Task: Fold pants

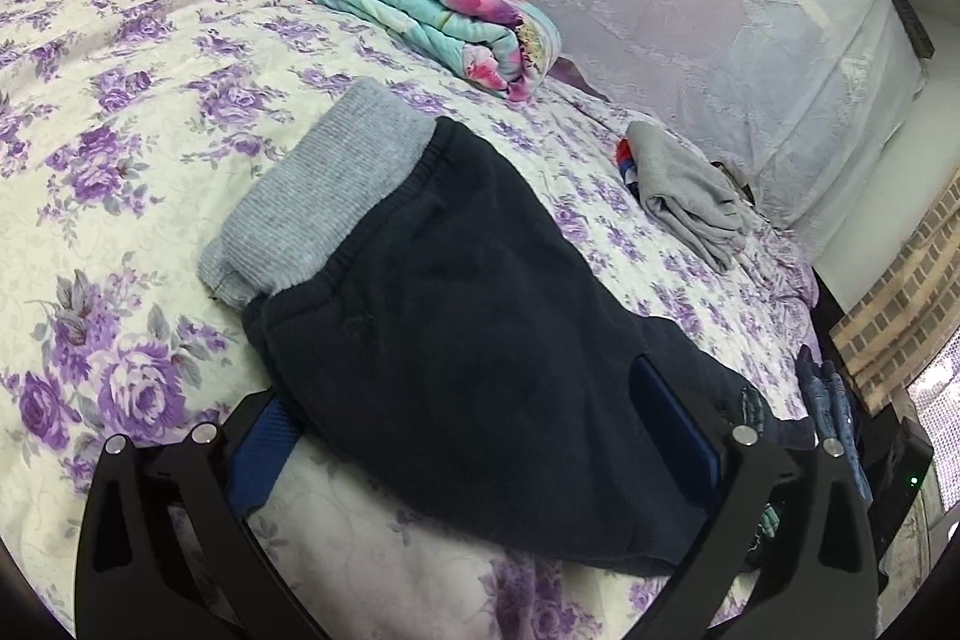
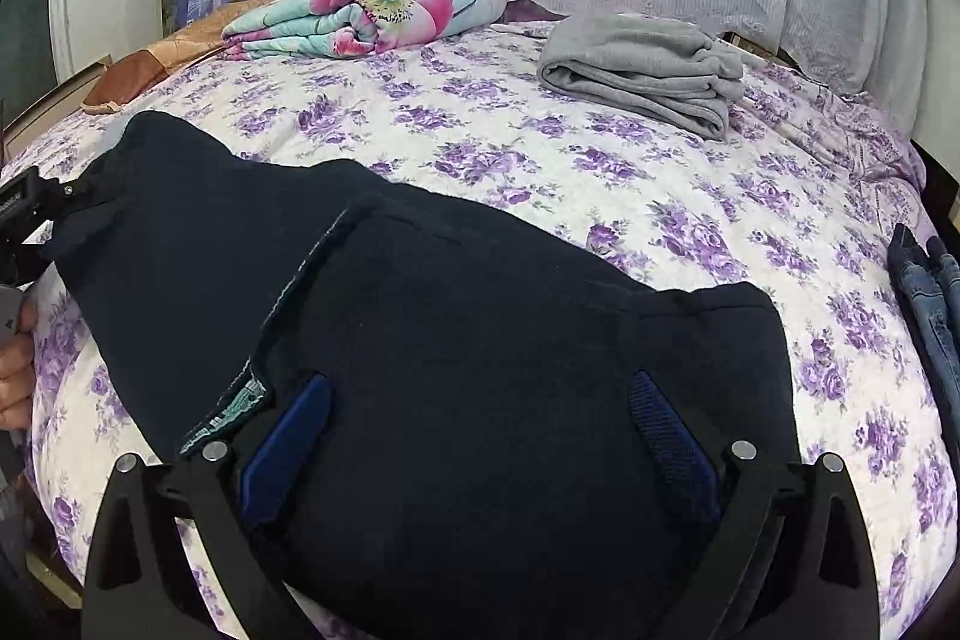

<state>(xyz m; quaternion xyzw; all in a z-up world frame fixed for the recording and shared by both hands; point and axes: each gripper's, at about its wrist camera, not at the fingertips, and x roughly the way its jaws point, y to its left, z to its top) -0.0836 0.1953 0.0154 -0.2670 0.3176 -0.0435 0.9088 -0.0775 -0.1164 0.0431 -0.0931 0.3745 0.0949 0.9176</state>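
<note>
The dark pants (image 1: 456,340) lie partly folded on the floral bedspread (image 1: 120,148), grey waistband away from me; my left gripper (image 1: 474,436) and right gripper (image 2: 480,430) both stand wide, fabric between the fingers but unpinched. I judge I should close low on both layers together; then lift evenly so the fold lands square.

Pants (image 1: 468,340): matt navy fleece, grey ribbed-knit waistband (image 1: 312,196); bedspread (image 1: 120,112): matt quilted floral cloth; gripper arms (image 2: 150,538): matt black plastic, textured blue pads (image 2: 666,430), shiny metal pins (image 2: 744,449).
</note>
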